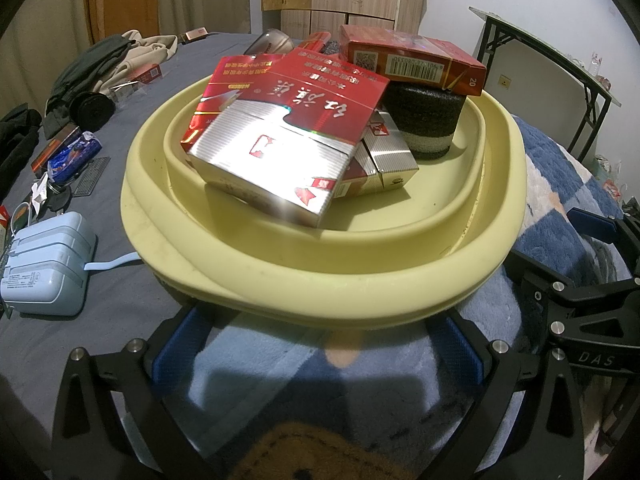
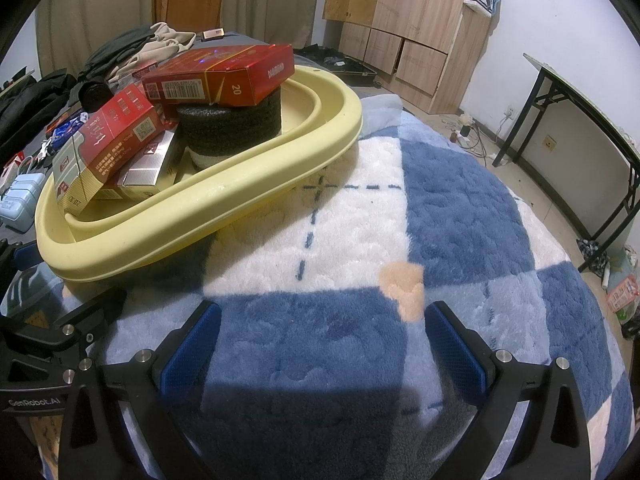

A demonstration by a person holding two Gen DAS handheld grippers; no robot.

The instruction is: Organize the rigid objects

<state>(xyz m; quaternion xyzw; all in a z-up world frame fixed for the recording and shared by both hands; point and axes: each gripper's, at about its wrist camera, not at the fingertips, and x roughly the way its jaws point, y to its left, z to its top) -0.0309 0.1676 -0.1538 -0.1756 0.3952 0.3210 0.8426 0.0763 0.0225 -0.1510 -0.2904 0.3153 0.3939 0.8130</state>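
We are holding our left claw (image 1: 316,354) spread open just before the yellow basin (image 1: 280,256), which is sitting on the checked blanket (image 2: 460,208) on the bed. Red cigarette boxes (image 1: 280,128) are lying piled inside it beside a black foam cylinder (image 1: 428,120). Our right claw (image 2: 322,344) is gaping empty over the blanket.

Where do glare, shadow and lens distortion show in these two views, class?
Left wrist view: white glare burns out the silver pack in the yellow basin; a dark shadow lies on the blanket. Right wrist view: a hard-edged shadow crosses the blanket; fisheye bends the black table, and the corners are vignetted black.
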